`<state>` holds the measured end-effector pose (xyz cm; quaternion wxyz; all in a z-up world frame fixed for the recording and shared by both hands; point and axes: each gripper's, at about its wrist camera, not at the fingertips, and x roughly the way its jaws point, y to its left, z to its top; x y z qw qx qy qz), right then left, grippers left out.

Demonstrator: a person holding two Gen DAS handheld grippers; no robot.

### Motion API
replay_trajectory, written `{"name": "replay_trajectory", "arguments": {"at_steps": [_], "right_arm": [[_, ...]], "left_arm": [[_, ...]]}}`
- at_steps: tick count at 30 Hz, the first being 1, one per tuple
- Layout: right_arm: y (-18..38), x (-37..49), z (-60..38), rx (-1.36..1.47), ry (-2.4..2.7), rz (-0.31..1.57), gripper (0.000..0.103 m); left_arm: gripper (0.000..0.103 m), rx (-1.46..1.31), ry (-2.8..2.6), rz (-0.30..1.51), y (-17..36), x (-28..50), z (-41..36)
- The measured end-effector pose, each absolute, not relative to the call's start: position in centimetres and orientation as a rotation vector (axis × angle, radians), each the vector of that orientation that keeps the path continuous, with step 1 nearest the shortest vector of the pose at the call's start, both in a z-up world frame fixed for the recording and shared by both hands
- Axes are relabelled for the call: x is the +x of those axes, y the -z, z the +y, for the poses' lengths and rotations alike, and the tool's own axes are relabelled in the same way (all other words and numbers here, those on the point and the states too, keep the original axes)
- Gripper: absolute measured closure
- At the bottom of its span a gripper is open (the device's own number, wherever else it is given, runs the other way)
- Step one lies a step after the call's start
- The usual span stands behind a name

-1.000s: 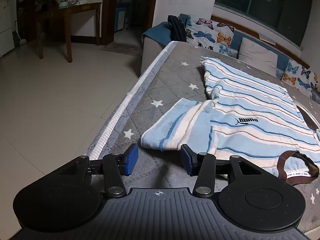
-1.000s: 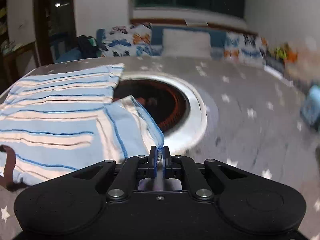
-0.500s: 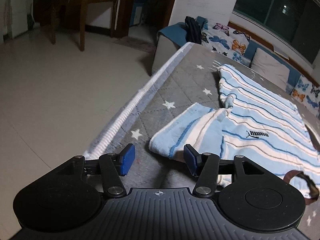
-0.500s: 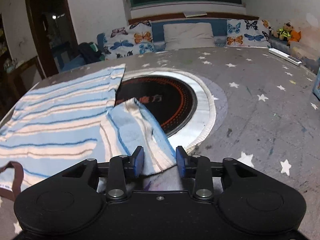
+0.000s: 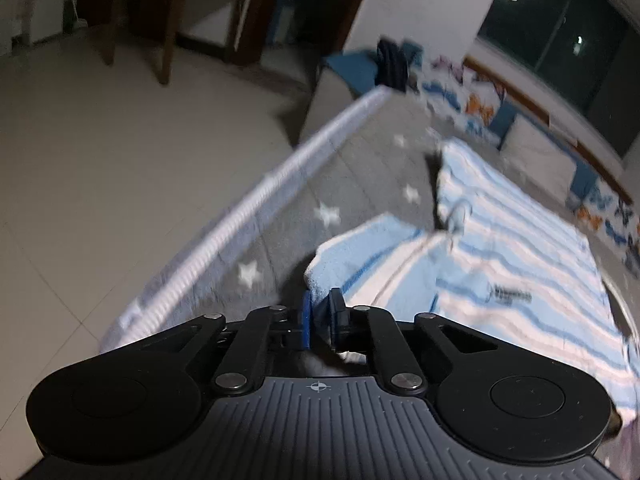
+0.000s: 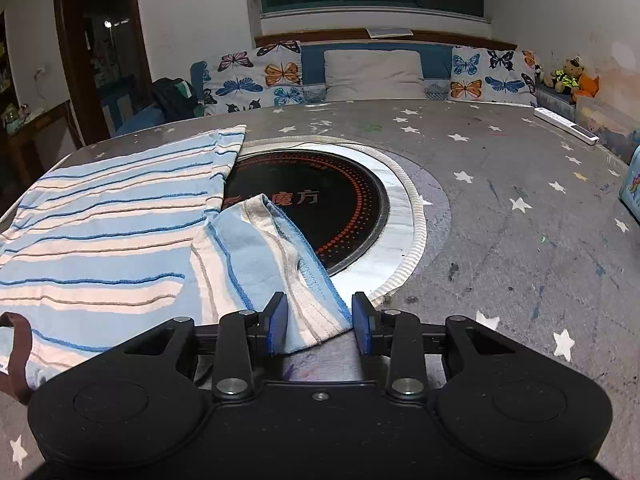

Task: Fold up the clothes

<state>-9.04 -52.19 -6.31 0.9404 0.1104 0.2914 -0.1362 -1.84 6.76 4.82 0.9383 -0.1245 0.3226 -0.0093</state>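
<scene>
Black cooktop (image 6: 320, 208) reads "魔方" beside the striped shirt (image 6: 112, 232).

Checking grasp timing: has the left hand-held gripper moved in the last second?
Yes. The left hand-held gripper advanced to the striped blue-and-white shirt's sleeve, away from the white table edging, and closed.

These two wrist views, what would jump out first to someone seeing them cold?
The blue-and-white striped shirt spread flat on the grey star-print table, covering its left side. Next, the black round cooktop set in the table's middle, with one sleeve lying over its near edge. The left gripper is shut on the other sleeve, while the right gripper is open around its sleeve's tip.
</scene>
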Motion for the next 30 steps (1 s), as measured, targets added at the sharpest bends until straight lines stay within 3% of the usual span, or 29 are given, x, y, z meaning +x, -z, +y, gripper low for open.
{"name": "replay_trajectory", "arguments": {"at_steps": [4,7,12,13,18,20,26,28,30], "right_arm": [[6.4,-9.1,-52.2,0.218,0.282,0.595,0.065],[6.5,-9.2,-52.3,0.212,0.286,0.595,0.065],[5.2,-8.8,-52.0,0.229,0.278,0.588,0.065],[5.2,-8.9,-52.1,0.238,0.274,0.585,0.064],[5.4,-9.6,-52.1,0.269,0.298,0.582,0.062],[5.5,-9.4,-51.7,0.245,0.298,0.586,0.062],[5.8,-8.6,-50.5,0.162,0.296,0.595,0.062],[5.9,-8.3,-50.1,0.134,0.295,0.598,0.068],[6.0,-8.2,-49.9,0.124,0.295,0.598,0.086]], "left_arm": [[0.095,-0.158,0.003,0.630,-5.0,-1.9,5.9],[0.094,-0.190,0.004,0.705,-3.6,-1.3,6.4],[0.082,-0.197,0.003,0.738,-3.0,-1.3,6.6],[0.074,-0.195,0.003,0.738,-3.0,-1.4,6.7],[0.065,-0.198,-0.003,0.705,-4.0,-2.2,7.6],[0.056,-0.195,-0.012,0.681,-4.5,-2.5,8.0],[0.053,-0.194,-0.004,0.652,-5.6,-2.9,8.1],[0.051,-0.194,0.011,0.646,-5.8,-3.0,7.9],[0.050,-0.179,0.037,0.642,-6.0,-3.1,7.2]]}}
